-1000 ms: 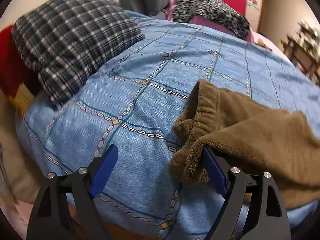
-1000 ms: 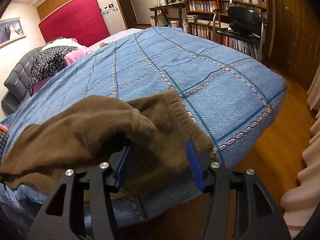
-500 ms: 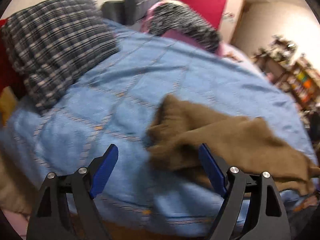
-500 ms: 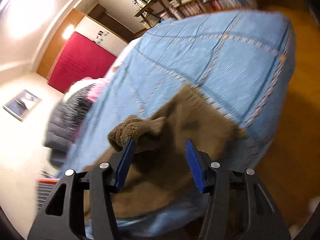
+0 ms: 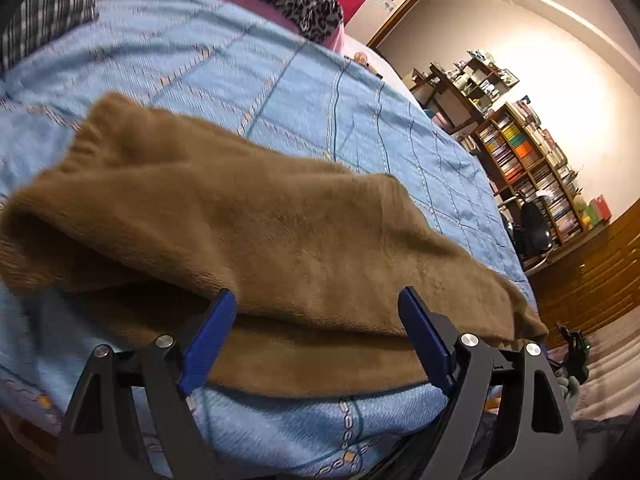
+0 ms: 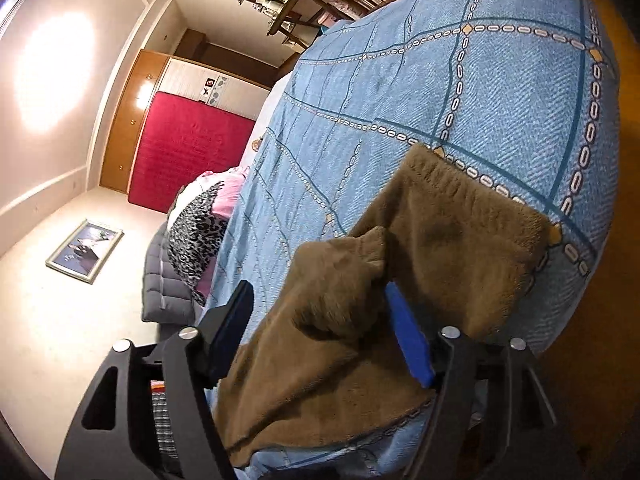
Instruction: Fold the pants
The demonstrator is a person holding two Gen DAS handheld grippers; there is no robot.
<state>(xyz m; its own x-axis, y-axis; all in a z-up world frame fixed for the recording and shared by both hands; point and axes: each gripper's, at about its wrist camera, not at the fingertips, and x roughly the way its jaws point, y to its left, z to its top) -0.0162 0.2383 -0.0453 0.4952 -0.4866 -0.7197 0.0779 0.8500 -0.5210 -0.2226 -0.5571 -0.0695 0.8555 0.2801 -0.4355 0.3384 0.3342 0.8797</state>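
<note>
The brown fleece pants (image 5: 280,232), doubled lengthwise along the near edge of the blue bedspread (image 5: 320,92), look soft, light and floppy, best pinched at cuff or waistband; left gripper (image 5: 316,320) and right gripper (image 6: 316,312) both gape wide over them, gripping nothing.

Blue bedspread (image 5: 304,92) — brown pants (image 5: 280,232) atop

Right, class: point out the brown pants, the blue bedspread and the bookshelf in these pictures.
brown pants (image 5: 280,232): left wrist view, middle of the folded fleece.
blue bedspread (image 6: 500,92): right wrist view, bare patch beyond the pants.
bookshelf (image 5: 524,160): left wrist view, its rows of books.
</note>
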